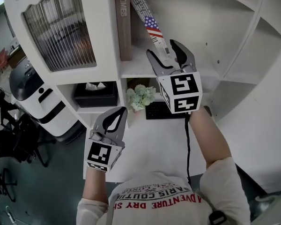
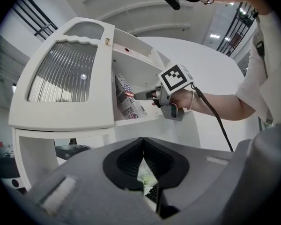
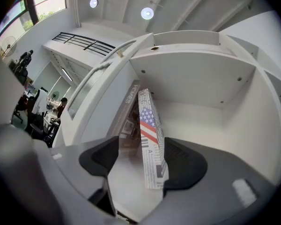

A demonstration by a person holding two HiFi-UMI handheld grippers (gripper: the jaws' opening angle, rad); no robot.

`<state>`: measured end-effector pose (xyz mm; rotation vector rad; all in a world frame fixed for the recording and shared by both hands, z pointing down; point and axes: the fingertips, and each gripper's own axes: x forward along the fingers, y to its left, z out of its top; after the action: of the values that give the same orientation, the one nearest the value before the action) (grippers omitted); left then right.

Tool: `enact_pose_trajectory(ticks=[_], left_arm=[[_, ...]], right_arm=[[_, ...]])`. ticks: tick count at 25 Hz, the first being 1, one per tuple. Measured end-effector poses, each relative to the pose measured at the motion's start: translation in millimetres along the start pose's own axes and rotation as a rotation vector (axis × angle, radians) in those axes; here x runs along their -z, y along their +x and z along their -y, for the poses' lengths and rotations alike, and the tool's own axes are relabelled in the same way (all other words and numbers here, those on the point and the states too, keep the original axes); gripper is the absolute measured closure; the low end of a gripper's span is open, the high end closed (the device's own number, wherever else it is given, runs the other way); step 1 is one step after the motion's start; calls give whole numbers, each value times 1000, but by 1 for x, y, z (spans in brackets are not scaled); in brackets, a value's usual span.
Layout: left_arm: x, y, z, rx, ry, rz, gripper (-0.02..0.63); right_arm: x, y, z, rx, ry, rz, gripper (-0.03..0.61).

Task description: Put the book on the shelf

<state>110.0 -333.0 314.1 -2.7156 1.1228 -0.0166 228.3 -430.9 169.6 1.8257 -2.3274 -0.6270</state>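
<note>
Already the flag-spined book stands on the shelf, leaning toward eleven o'clock against the brown book. The right gripper straddles its lower end, jaws wide, not clamping it. It is best drawn straight back toward six o'clock, clear of the spine, or the book may slide. The left gripper, at seven o'clock, is closed and empty.

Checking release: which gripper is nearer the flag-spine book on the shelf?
Right. The right gripper straddles the near end of the flag-spine book with open jaws; the left gripper is shut, lower down, below that shelf and well clear of the book.
</note>
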Motion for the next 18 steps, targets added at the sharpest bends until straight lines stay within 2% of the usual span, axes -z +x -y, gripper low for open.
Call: enact_pose_trajectory(ticks=[5, 8, 10, 12, 15, 18], left_arm=[[0, -11, 16, 23, -4, -3, 609], [1, -16, 25, 37, -15, -2, 609], [2, -19, 28, 41, -21, -2, 609], [2, -20, 29, 40, -28, 0, 609], [1, -24, 31, 35, -42, 8, 609], [-2, -26, 31, 33, -58, 12, 609]], right_arm=[[16, -50, -15, -1, 20, 49, 294], [31, -79, -18, 27, 54, 61, 426], [44, -94, -22, 35, 74, 55, 458], [59, -108, -23, 51, 104, 41, 518], [82, -130, -25, 70, 153, 6, 532], [100, -146, -24, 79, 188, -28, 577]])
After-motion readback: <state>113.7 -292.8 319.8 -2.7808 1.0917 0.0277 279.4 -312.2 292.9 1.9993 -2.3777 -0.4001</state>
